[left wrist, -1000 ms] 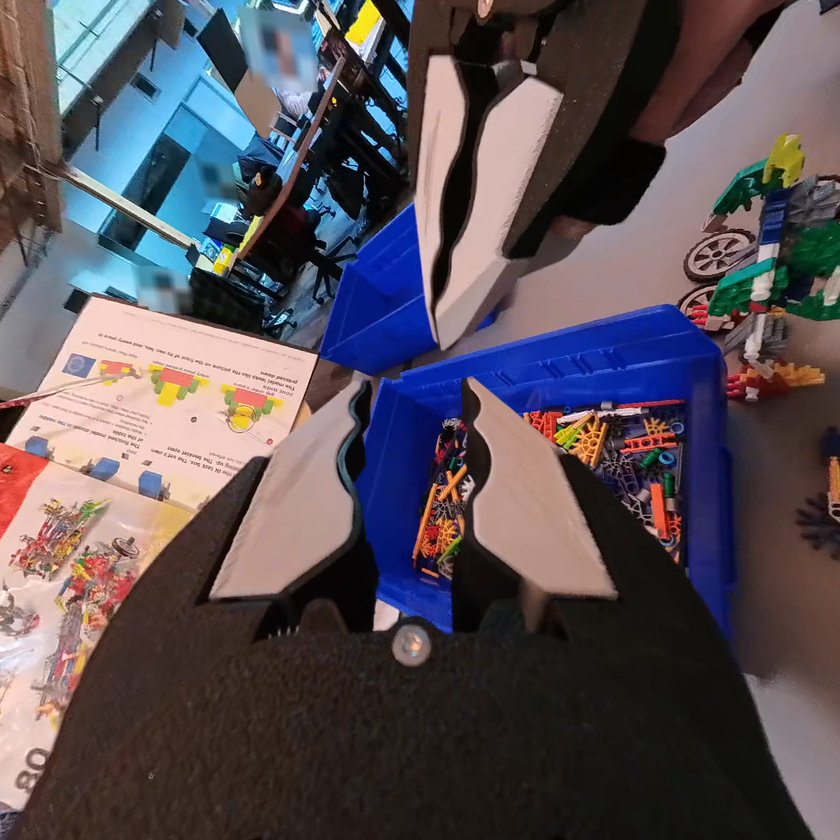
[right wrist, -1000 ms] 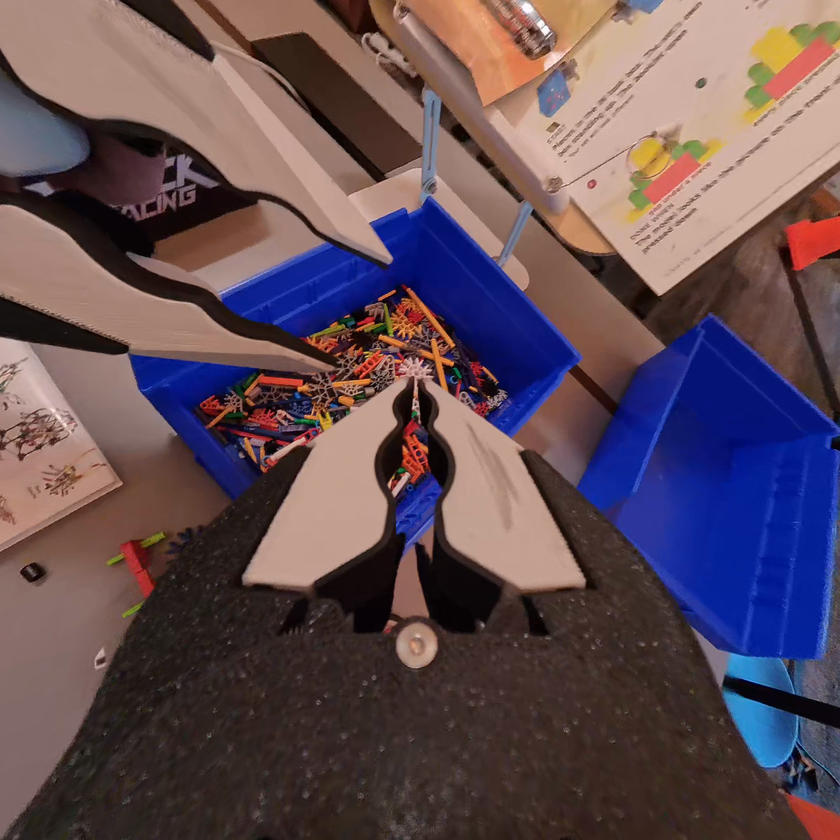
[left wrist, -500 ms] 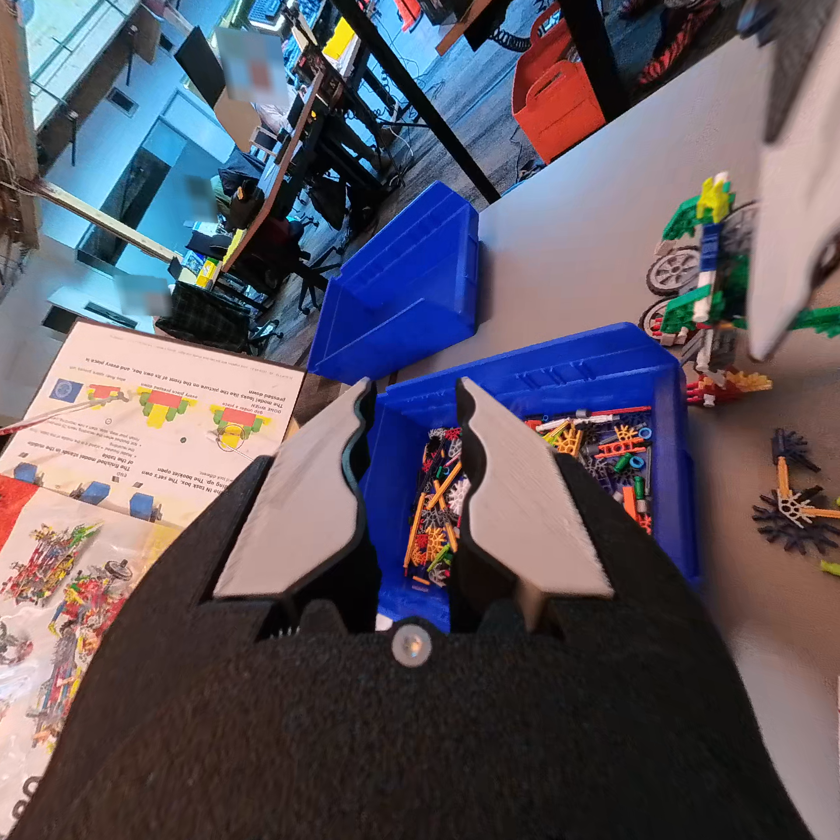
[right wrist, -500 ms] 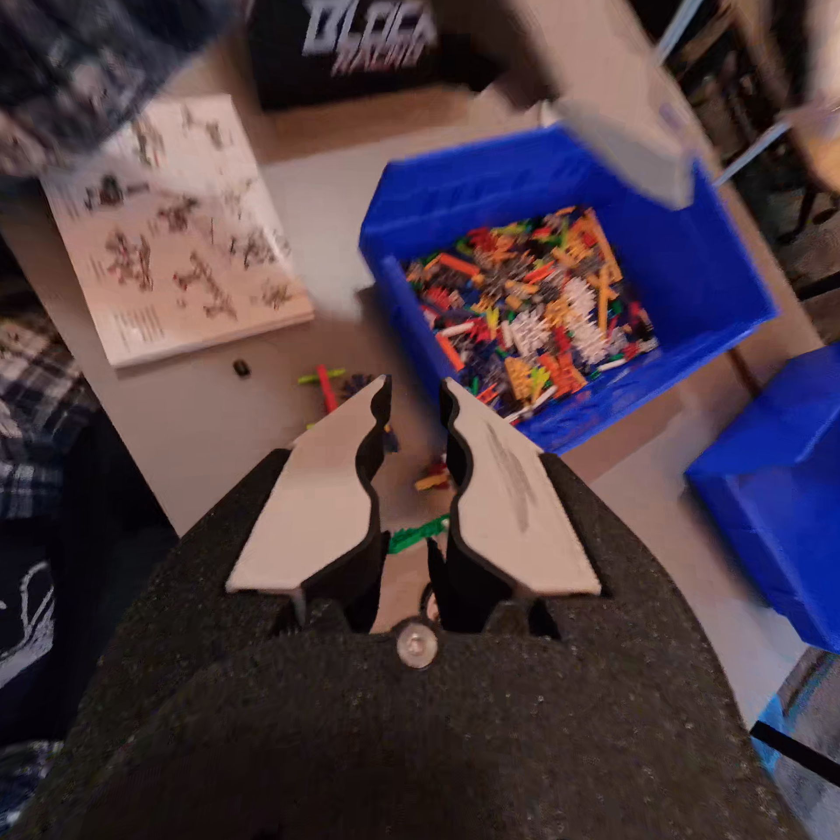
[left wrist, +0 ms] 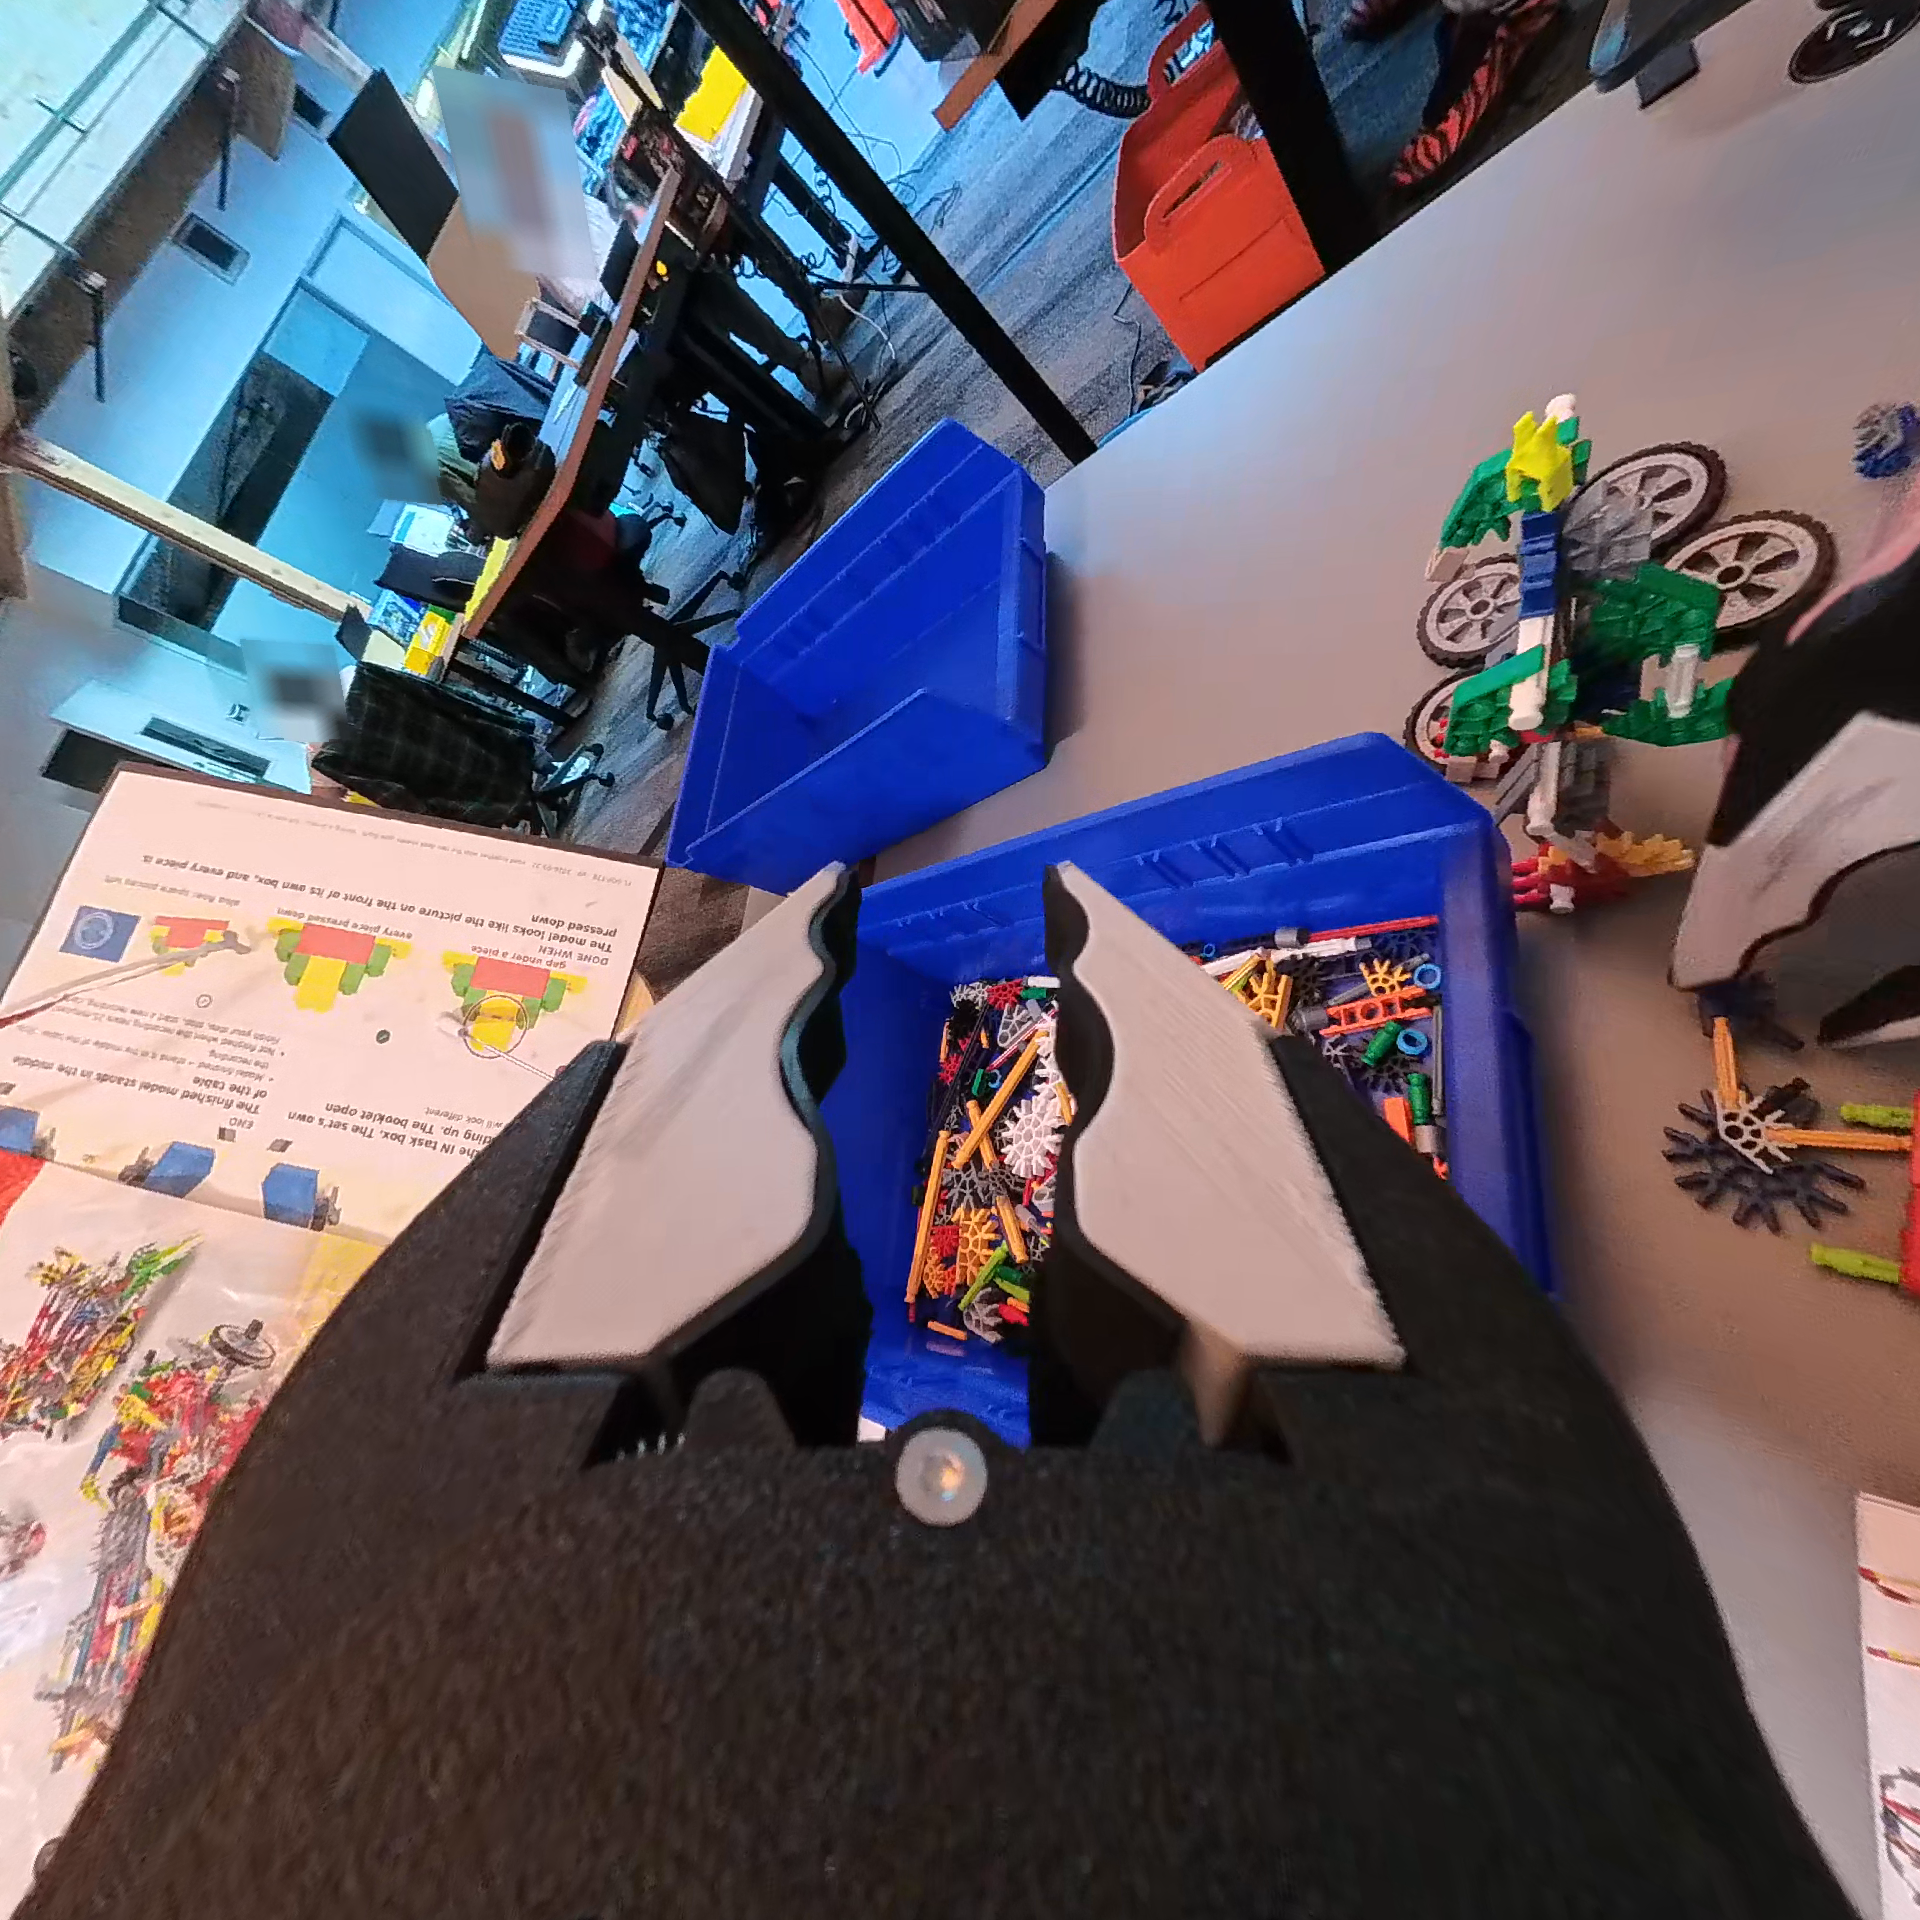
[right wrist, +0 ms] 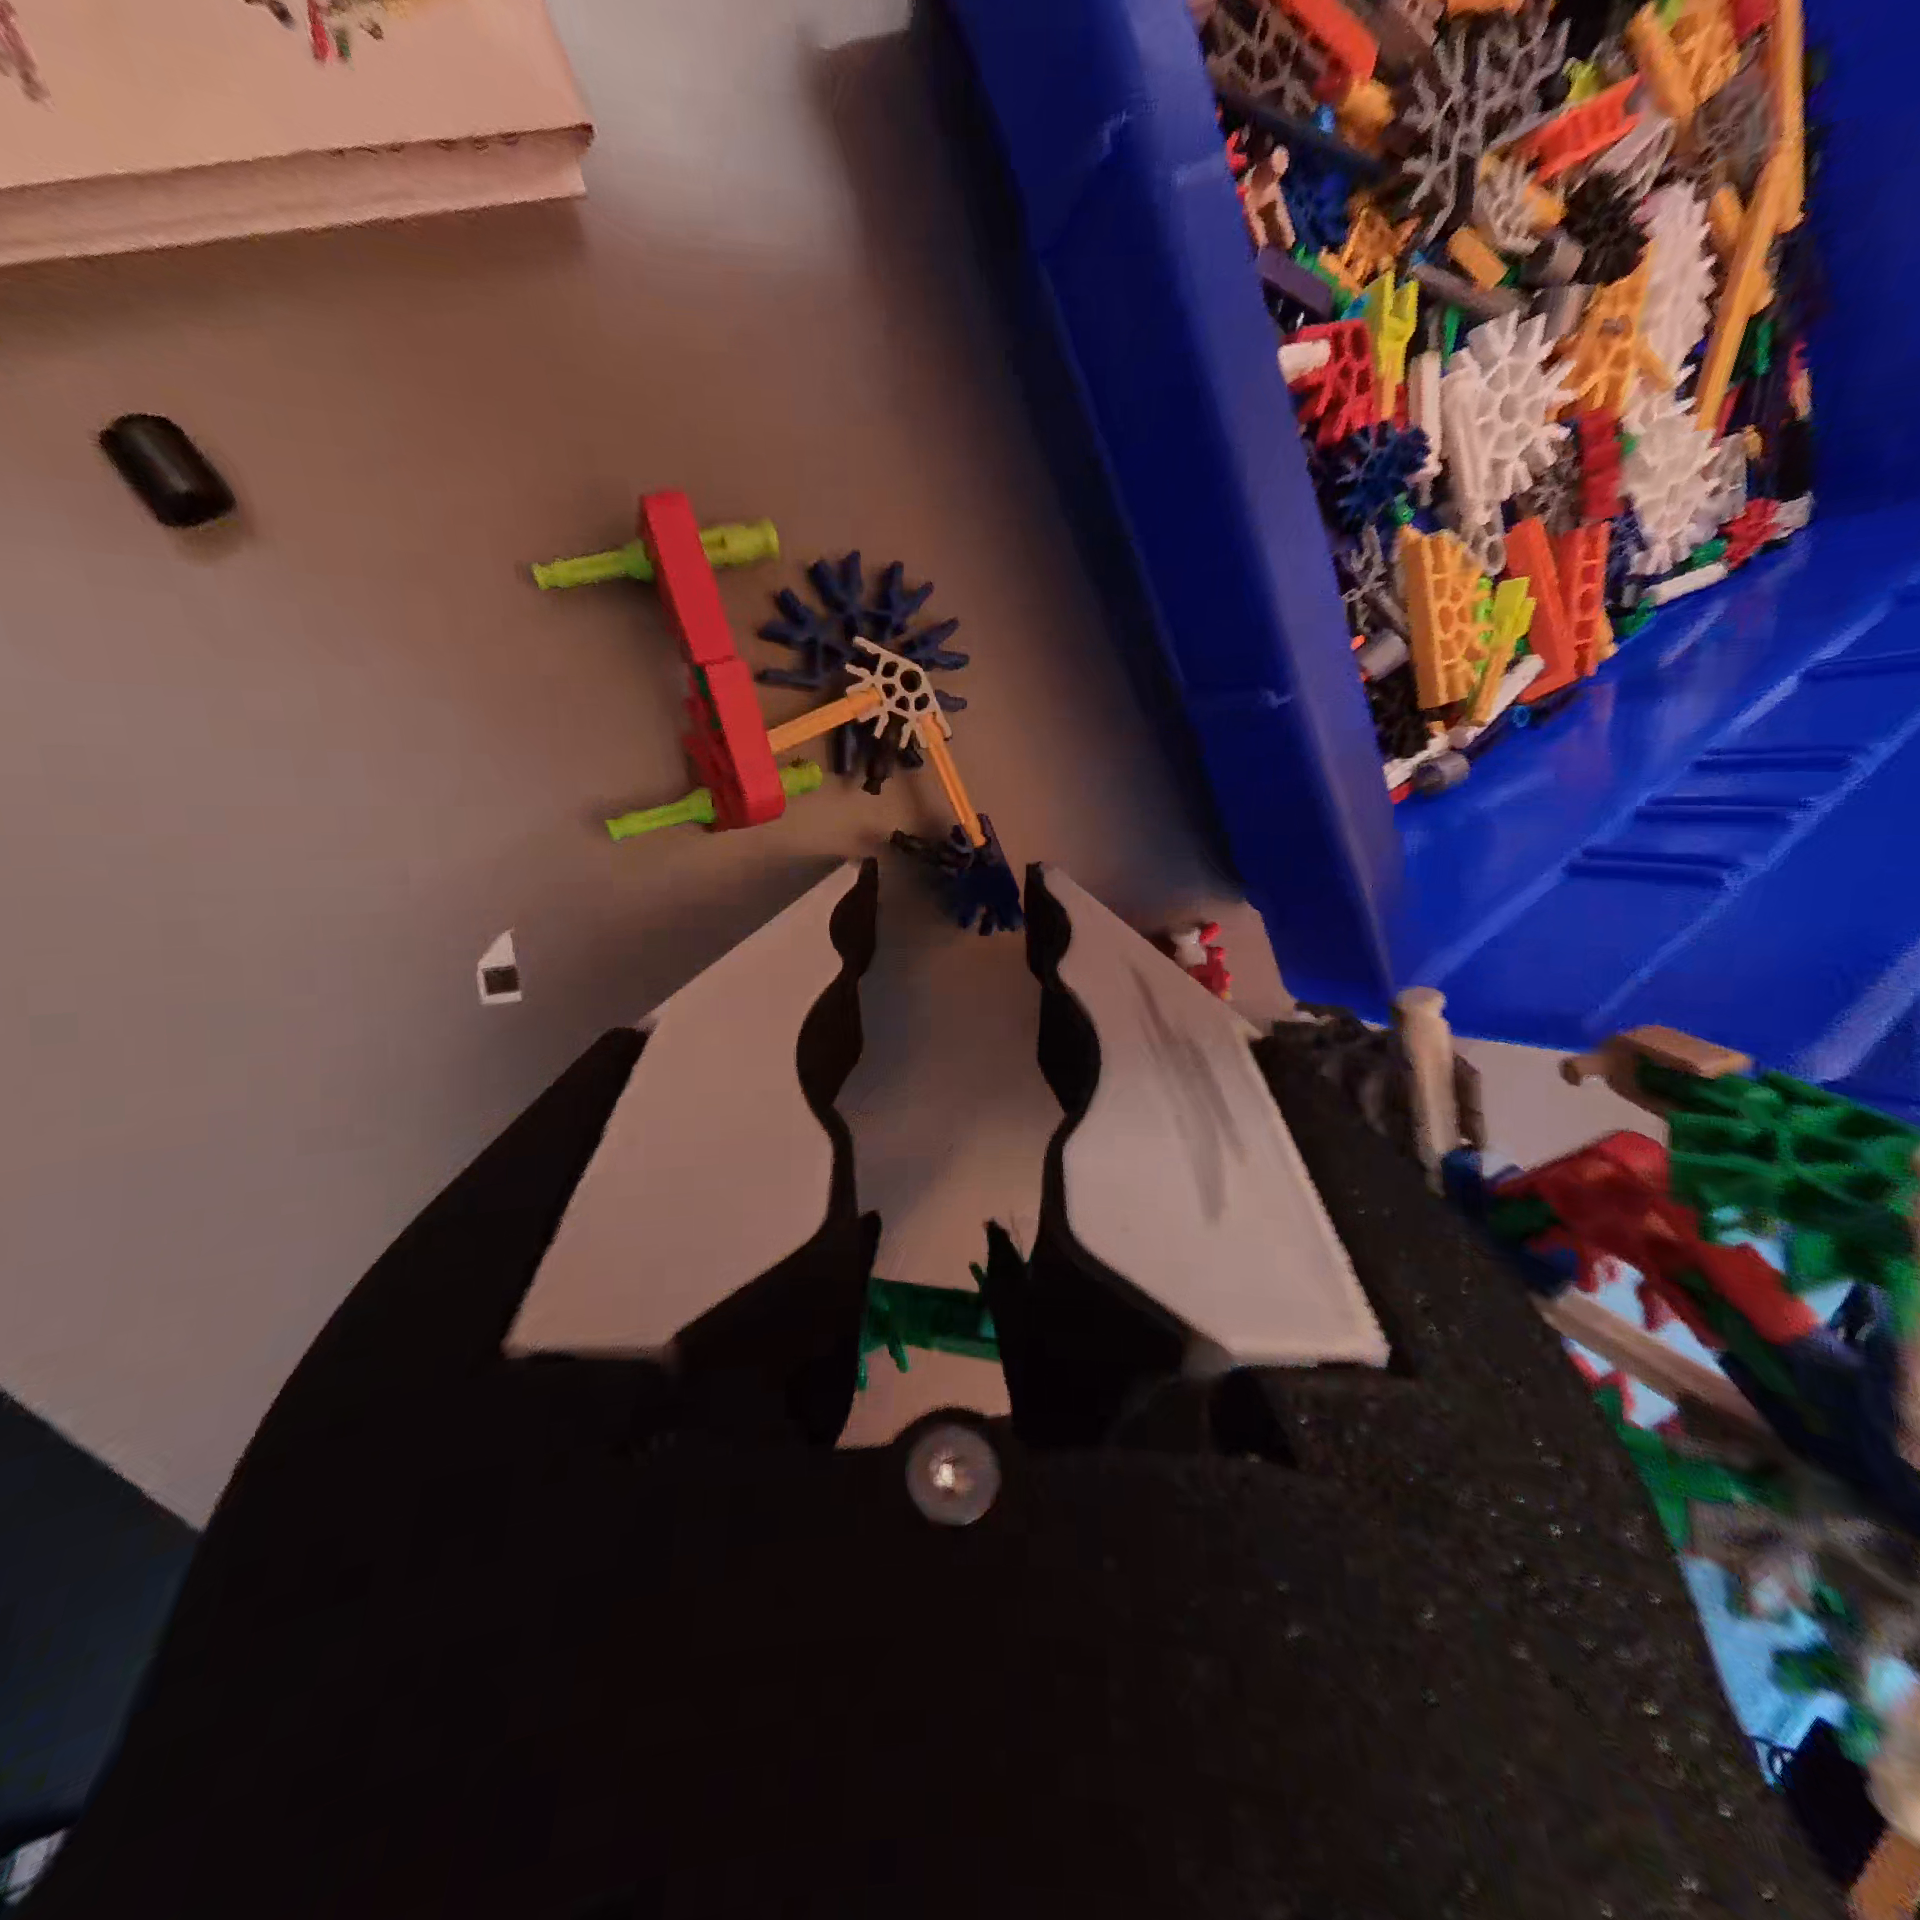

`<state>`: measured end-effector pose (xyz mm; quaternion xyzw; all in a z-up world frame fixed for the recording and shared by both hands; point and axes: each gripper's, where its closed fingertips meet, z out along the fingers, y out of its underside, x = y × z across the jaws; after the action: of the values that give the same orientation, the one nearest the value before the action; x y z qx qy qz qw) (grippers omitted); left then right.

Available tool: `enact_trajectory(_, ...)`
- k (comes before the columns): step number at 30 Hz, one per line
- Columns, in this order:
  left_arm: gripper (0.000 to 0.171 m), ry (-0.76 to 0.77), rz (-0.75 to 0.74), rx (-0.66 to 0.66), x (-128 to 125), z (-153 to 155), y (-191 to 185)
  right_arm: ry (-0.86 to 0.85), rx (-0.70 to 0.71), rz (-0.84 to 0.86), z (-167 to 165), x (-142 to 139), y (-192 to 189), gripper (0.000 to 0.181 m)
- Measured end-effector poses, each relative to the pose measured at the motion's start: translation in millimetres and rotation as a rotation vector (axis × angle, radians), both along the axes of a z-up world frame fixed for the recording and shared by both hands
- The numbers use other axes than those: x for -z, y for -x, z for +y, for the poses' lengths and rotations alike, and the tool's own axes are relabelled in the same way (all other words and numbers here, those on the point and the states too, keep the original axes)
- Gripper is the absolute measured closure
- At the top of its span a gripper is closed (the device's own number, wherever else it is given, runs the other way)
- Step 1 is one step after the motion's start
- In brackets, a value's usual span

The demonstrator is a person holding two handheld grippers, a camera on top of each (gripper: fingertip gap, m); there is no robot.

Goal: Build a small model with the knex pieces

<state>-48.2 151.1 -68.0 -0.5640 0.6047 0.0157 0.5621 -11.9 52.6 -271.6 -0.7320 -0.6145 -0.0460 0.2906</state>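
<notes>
My left gripper (left wrist: 945,899) is open and empty, held above a blue bin (left wrist: 1496,1039) full of small coloured building pieces. My right gripper (right wrist: 948,878) is open and empty, low over the grey table (right wrist: 312,727). Its tips are just short of a dark blue connector (right wrist: 982,888) at the end of a small loose assembly (right wrist: 790,675) of red blocks, green pegs, orange rods and a white connector. The same bin (right wrist: 1143,416) stands to its right. In the left wrist view the right gripper (left wrist: 1797,894) shows at the right edge, over that assembly (left wrist: 1756,1143).
An empty blue bin (left wrist: 883,675) lies on its side behind the full one. A wheeled model (left wrist: 1590,634) stands at the right, also in the right wrist view (right wrist: 1714,1195). Instruction sheets (left wrist: 312,1018) lie left, a booklet (right wrist: 260,114) far left. A black piece (right wrist: 166,483) and white piece (right wrist: 499,971) lie loose. Some 25 cm of space lies between my two pairs of fingers.
My right gripper opened, swung away from the full bin and dropped towards the loose assembly on the table. My left gripper stayed open over the bin.
</notes>
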Motion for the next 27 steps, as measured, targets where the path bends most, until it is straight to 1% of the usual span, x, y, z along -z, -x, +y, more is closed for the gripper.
enact_trajectory(2,0.138,-0.001,-0.001,0.001,-0.5,-0.7,0.0,0.018,0.015,0.012,3.2,5.4,0.8,0.164)
enact_trajectory(4,0.138,0.0,-0.001,0.003,-0.7,-1.2,0.1,0.033,0.024,0.032,5.4,5.9,2.5,0.165)
enact_trajectory(9,0.137,0.012,0.0,0.007,0.2,-2.6,1.6,0.001,0.029,0.058,7.9,1.0,2.1,0.166)
enact_trajectory(10,0.137,0.024,-0.002,0.018,0.7,-4.6,1.3,-0.008,0.031,0.072,7.2,-2.6,1.7,0.166)
enact_trajectory(13,0.136,0.122,-0.025,0.118,4.2,-23.5,-5.2,-0.056,0.031,0.114,5.3,-19.6,0.2,0.167)
enact_trajectory(16,0.135,0.202,-0.024,0.175,8.5,-37.5,-7.2,-0.153,-0.014,0.172,-0.8,-51.1,4.7,0.166)
enact_trajectory(18,0.135,0.257,-0.017,0.207,13.2,-45.7,-8.3,-0.259,-0.02,0.206,-0.5,-79.7,4.9,0.167)
enact_trajectory(20,0.131,0.332,-0.051,0.26,12.4,-56.4,-11.9,-0.37,-0.025,0.243,0.5,-110.5,4.6,0.167)
enact_trajectory(21,0.129,0.366,-0.09,0.301,7.6,-63.1,-14.9,-0.428,-0.021,0.259,2.0,-126.0,3.4,0.167)
enact_trajectory(23,0.129,0.428,-0.201,0.41,-10.1,-78.9,-19.7,-0.541,-0.025,0.283,4.4,-155.5,1.0,0.167)
enact_trajectory(25,0.128,0.485,-0.286,0.465,-23.9,-85.9,-19.2,-0.658,-0.004,0.288,10.8,-182.7,-5.7,0.166)
enact_trajectory(27,0.126,0.543,-0.336,0.52,-31.7,-94.4,-19.3,-0.759,0.004,0.27,17.1,-203.4,-11.9,0.166)
